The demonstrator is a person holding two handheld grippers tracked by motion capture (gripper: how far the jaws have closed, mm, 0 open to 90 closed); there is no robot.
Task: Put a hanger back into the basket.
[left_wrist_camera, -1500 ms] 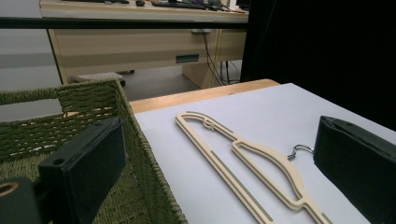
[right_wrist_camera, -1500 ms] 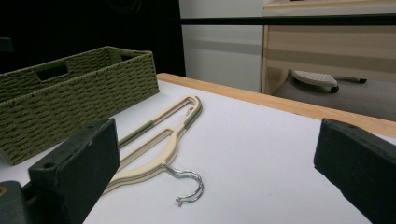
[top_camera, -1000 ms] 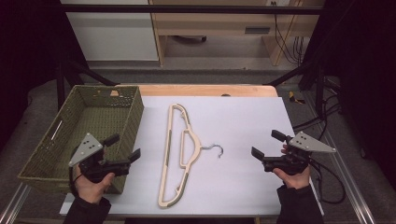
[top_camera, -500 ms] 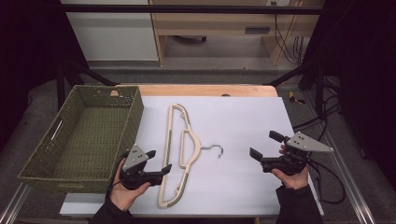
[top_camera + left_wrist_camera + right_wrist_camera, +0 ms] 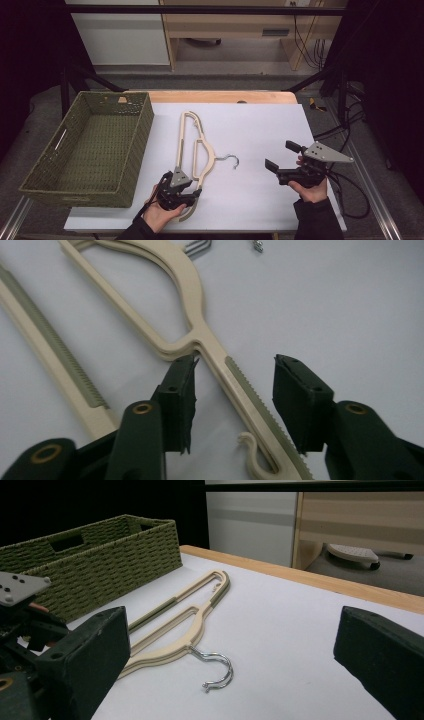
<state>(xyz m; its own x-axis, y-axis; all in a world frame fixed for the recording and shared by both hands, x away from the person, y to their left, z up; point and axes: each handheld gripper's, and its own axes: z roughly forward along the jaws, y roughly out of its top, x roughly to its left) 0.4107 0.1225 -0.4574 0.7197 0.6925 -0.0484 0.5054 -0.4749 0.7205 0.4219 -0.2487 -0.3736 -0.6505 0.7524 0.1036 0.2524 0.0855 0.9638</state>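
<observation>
The left tool (image 5: pixel 186 196) sits low at the desk's near edge, its jaws straddling the near arm of a cream hanger (image 5: pixel 192 150); they have just been closing, yet in the left gripper view the pads (image 5: pixel 181 390) stand clear of the ribbed arm (image 5: pixel 245 395) on both sides, so nothing is gripped yet. Coming down over the thin arm near its end, not over the wider neck, looks chosen to give the jaws a narrow bar to pinch. The hanger, seemingly two stacked, lies flat on the white desk (image 5: pixel 260 125), running from the near edge toward the far one, its metal hook (image 5: pixel 229 160) pointing to the person's right. Just beside it at the desk's left edge waits a green woven basket (image 5: pixel 135 145), a likely place to put it. The right tool (image 5: pixel 280 160) hovers near the right edge, jaws wide and holding nothing, turned toward the hanger (image 5: pixel 175 625) as if ready to help.
</observation>
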